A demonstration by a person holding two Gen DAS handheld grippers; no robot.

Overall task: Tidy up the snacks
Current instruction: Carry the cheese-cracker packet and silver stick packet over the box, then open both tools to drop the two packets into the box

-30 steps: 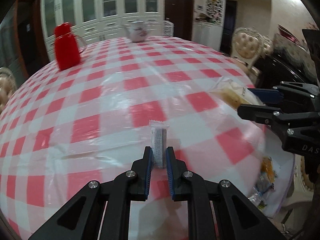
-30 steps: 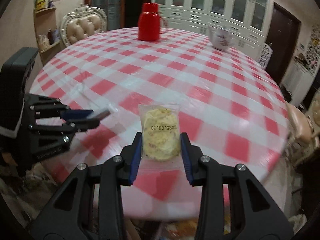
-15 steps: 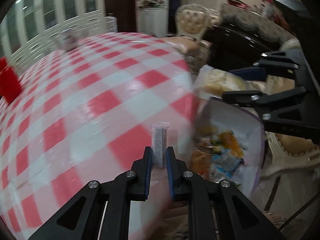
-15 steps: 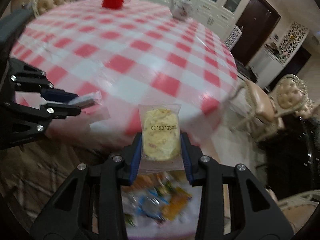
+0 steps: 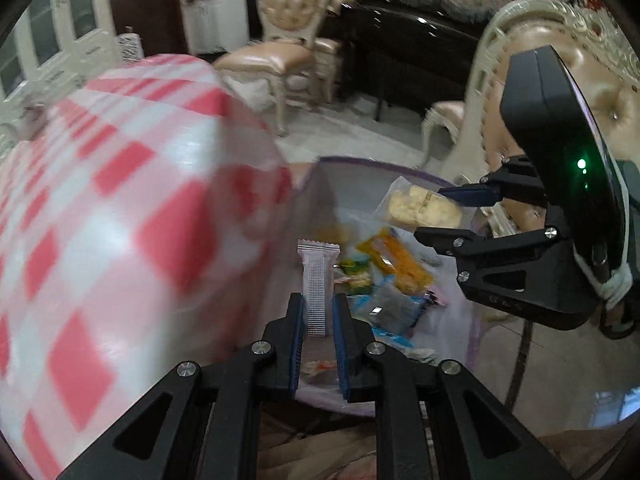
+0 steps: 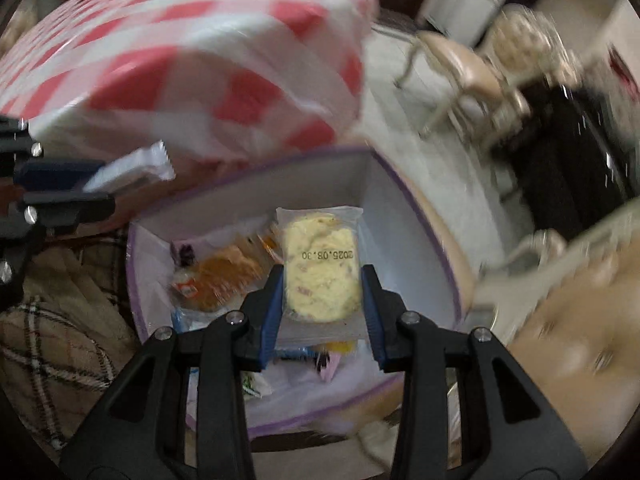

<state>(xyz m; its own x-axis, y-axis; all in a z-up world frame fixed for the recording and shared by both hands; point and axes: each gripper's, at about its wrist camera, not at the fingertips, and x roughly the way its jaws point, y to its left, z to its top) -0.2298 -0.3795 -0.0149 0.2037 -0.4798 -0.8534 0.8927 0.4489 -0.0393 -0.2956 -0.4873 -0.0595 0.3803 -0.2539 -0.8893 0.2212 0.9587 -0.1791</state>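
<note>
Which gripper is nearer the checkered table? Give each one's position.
Left. The left gripper sits beside the checkered table; the right gripper hangs farther out, over the bin.

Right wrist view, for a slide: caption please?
Right gripper holds a clear cracker packet over a purple-rimmed snack bin.

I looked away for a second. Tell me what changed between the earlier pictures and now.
Both grippers swung off the checkered table to hang over the snack bin beside it. Nothing was let go: the left gripper still pinches the white wafer packet, and the right gripper still clamps the yellow cookie packet.
</note>
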